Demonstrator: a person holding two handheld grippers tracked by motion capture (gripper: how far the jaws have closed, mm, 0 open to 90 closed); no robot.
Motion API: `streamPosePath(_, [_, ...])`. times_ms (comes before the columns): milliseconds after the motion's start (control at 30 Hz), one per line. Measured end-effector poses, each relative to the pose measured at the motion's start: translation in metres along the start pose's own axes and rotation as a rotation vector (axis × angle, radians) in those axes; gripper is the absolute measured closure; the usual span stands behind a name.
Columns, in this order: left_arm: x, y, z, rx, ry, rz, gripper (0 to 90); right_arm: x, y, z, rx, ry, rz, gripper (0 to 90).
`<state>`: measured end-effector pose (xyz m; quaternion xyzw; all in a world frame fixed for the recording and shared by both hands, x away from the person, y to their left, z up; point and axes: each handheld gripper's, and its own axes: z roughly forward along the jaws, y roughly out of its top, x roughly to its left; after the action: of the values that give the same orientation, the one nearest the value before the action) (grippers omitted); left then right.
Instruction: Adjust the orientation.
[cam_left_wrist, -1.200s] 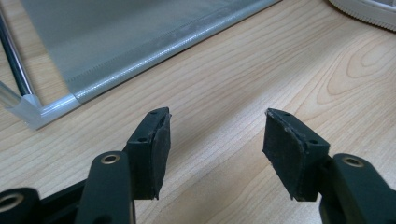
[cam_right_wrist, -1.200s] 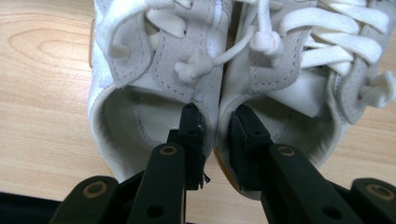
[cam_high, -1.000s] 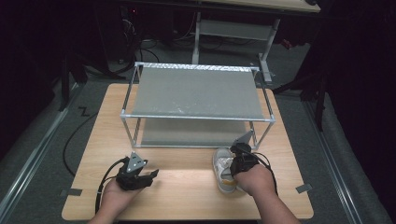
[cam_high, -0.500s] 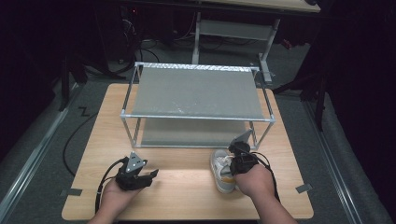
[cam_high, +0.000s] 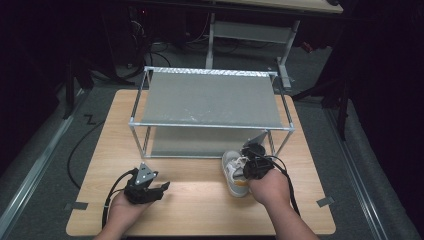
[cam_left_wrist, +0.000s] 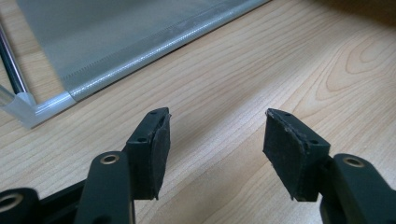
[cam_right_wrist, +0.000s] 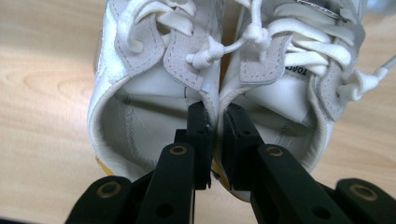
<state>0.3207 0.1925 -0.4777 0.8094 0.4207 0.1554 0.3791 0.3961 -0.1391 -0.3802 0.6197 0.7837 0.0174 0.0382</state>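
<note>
Your right tool (cam_right_wrist: 214, 135) is clamped on the touching inner collars of the two shoes (cam_right_wrist: 210, 70), which sit on the surface (cam_high: 200, 200) just in front of the rack (cam_high: 210, 100). Your left tool (cam_left_wrist: 215, 144) rests wide open, holding nothing, well apart from them.

The high view looks forward and down over the whole bench (cam_high: 200, 200) from the person's side; the left tool's camera skims the wood close up, facing the rack (cam_left_wrist: 116, 51); the right tool's camera sits tight against the shoes (cam_right_wrist: 210, 70); all share the benchtop.
</note>
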Motion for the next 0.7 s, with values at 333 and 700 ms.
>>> streamPosePath(333, [0.002, 0.000, -0.002, -0.005, 0.003, -0.003, 41.6, 0.004, 0.022, 0.005, -0.096, -0.023, -0.005, 82.2])
streamPosePath(700, [0.001, 0.000, -0.003, -0.003, -0.002, 0.004, 41.6, 0.010, 0.038, 0.018, -0.121, -0.044, 0.008, 82.1])
